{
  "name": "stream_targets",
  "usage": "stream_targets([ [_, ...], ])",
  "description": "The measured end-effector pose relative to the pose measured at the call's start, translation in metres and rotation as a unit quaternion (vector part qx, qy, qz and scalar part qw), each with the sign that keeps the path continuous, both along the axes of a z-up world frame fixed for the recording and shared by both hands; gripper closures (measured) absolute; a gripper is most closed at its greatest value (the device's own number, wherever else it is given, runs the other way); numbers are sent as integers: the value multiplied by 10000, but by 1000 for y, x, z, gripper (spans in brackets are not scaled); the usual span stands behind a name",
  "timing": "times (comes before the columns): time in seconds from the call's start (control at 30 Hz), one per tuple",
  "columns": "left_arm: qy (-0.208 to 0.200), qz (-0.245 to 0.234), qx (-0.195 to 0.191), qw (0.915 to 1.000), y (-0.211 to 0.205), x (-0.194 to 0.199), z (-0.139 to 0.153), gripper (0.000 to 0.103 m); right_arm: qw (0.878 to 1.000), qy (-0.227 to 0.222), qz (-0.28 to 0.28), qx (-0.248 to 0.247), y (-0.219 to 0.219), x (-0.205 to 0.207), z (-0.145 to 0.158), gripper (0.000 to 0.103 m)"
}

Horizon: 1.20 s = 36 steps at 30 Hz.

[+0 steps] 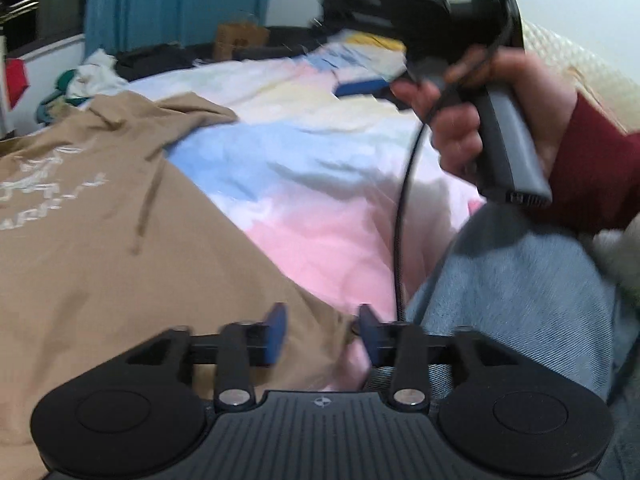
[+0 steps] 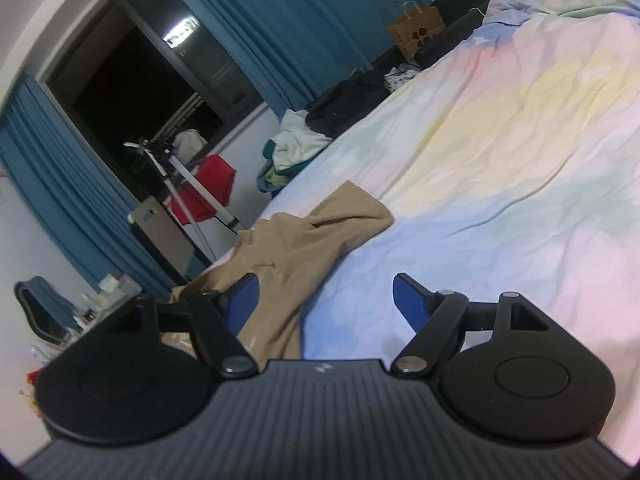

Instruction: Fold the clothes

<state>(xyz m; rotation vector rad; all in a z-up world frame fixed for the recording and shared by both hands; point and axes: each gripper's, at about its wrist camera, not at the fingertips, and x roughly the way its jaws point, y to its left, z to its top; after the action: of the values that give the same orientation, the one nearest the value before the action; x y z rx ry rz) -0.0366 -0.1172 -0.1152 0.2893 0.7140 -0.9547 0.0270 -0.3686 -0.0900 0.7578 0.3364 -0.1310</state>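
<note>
A tan hoodie with white print and a drawstring lies spread on the pastel bed sheet. My left gripper is open and empty, low over the hoodie's near right edge. In the right wrist view the hoodie lies rumpled at the bed's left side. My right gripper is open and empty, held above the bed just right of the hoodie. In the left wrist view the right gripper's handle shows in a hand with a red sleeve, raised at the upper right.
A knee in blue jeans is at the lower right. A pile of clothes and a dark heap lie at the bed's far edge. A paper bag, blue curtains and a drying rack stand beyond.
</note>
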Motion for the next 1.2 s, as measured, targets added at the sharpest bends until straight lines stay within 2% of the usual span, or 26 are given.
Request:
stream_targets([
  [0.07,5,195,-13,9998,14,-1,12,47,10000,-28,23,21,1,-1,1,26],
  [0.17,74,627,50,9980,49,4,30,44,9998,-7,198,84,4,1,-1,26],
  [0.27,20,1329,168,9910,99,17,54,40,9982,144,567,100,13,10,-4,26],
  [0.33,-135,1991,366,9792,141,30,69,33,9950,353,933,0,26,19,-8,26],
  [0.4,-121,2677,455,9623,181,48,78,30,9900,620,1263,-86,40,27,-13,26],
  [0.5,6,3452,110,9385,232,67,85,30,9800,1067,1672,-178,61,36,-21,26],
  [0.57,127,3896,-161,9207,262,81,86,30,9737,1195,1915,-308,75,34,-21,26],
  [0.6,173,4038,-186,9145,270,86,82,30,9704,1250,2034,-377,83,32,-21,26],
  [0.63,149,4140,-85,9101,272,91,79,30,9674,1332,2118,-405,88,30,-21,27],
  [0.73,-337,4419,673,8939,273,96,70,30,9567,1668,2334,-505,105,27,-24,27],
  [0.87,248,4308,987,8967,279,106,49,30,9414,2186,2467,-709,124,24,-33,27],
  [0.97,326,4020,1186,9074,275,104,41,32,9304,2417,2668,-690,135,22,-38,27],
  [1.03,443,3828,1278,9139,272,103,36,36,9251,2457,2799,-747,140,19,-39,28],
  [1.1,528,3752,1250,9170,271,98,36,46,9196,2491,2925,-819,145,16,-39,28],
  [1.13,570,3714,1234,9185,271,96,36,50,9168,2508,2987,-855,148,15,-39,35],
  [1.17,622,3670,1198,9204,269,95,35,59,9128,2540,3068,-902,151,14,-38,47],
  [1.2,676,3624,1161,9223,267,94,35,65,9089,2575,3136,-968,155,13,-38,53],
])
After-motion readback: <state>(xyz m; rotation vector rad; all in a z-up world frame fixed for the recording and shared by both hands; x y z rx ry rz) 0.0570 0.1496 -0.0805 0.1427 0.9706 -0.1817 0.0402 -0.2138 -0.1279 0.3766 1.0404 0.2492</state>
